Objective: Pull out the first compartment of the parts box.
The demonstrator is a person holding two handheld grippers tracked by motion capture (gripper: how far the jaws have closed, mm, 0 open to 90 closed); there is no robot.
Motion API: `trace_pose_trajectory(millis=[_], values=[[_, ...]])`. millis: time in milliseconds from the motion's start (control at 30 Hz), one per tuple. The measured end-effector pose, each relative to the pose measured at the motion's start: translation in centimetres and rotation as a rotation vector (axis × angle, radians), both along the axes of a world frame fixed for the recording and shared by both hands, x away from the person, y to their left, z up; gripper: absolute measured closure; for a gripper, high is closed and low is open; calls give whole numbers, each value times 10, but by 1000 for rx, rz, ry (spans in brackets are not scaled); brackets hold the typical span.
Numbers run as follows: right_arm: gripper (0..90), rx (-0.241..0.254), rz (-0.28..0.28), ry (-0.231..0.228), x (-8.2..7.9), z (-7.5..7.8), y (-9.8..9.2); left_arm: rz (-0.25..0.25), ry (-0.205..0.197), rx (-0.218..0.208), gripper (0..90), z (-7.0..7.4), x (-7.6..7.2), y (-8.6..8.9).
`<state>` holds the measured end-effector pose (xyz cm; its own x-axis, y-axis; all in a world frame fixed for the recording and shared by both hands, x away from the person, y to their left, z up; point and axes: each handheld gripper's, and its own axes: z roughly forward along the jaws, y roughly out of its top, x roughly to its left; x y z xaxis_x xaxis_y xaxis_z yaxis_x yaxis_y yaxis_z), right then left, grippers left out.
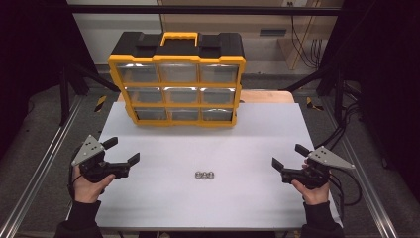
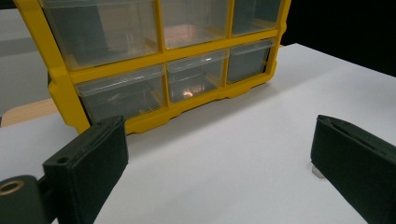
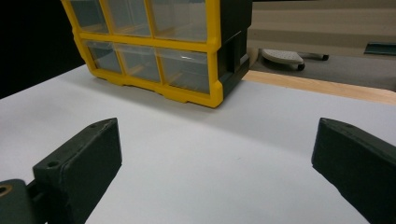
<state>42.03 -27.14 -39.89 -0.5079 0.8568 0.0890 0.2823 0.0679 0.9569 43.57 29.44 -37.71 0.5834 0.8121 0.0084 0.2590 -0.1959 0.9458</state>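
A yellow and black organizer box (image 1: 178,82) with clear drawers stands upright at the back of the white table (image 1: 247,198). Three small metal nuts (image 1: 204,174) lie in a row near the middle front. My left gripper (image 1: 123,151) is held at the left side of the table, jaws open and empty. My right gripper (image 1: 289,155) is held at the right side, jaws open and empty. In the left gripper view, the organizer box (image 2: 159,60) stands ahead beyond the left gripper (image 2: 219,163). The right gripper view has the organizer box (image 3: 159,46) up and to the left of the right gripper (image 3: 217,163).
The table's wooden edge (image 1: 267,96) shows behind the white sheet. Metal rails (image 1: 39,168) run along both sides of the table. Black cables (image 1: 346,193) trail near the right hand. Bare white surface (image 1: 247,144) lies between the grippers and the box.
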Motion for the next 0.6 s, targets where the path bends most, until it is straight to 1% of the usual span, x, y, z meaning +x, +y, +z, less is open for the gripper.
trace_pose_trajectory(millis=[67, 167, 367, 600], values=[[20, 5, 0, 2, 0, 0, 0, 3, -2, 0, 36, 1, 0, 0], [21, 0, 3, 1, 0, 0, 0, 6, -5, -2, 36, 1, 1, -1], [21, -11, 2, 7, 1, -2, 3, -1, -3, 29, 36, 2, 7, -1], [23, -17, 4, 8, 2, -3, 5, -14, -2, 50, 37, 6, 12, -5]])
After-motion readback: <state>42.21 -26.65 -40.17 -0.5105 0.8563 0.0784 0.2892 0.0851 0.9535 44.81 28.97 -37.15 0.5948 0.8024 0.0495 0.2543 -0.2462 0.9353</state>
